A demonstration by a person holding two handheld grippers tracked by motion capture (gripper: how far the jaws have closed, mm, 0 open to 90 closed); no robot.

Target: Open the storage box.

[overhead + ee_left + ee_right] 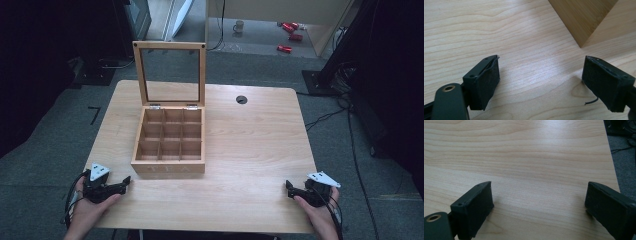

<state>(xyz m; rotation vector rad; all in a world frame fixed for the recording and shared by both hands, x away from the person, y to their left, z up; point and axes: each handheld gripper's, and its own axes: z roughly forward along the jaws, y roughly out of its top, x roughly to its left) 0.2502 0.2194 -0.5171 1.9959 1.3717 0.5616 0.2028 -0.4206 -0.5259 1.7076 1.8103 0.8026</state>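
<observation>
Desk, two hand-held grippers, tea box.
Left hand-held gripper and right hand-held gripper: both released, near front edge; bare wood between; open-lidded tea box just ahead-right of the left.

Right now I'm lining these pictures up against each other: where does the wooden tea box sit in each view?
High view: the wooden tea box stands left of the table's centre, lid raised, compartments empty.
Left gripper view: one corner of the box is at top right, beyond the open jaws.
Right gripper view: not in it.
Shared landmark: the light wood table.
</observation>
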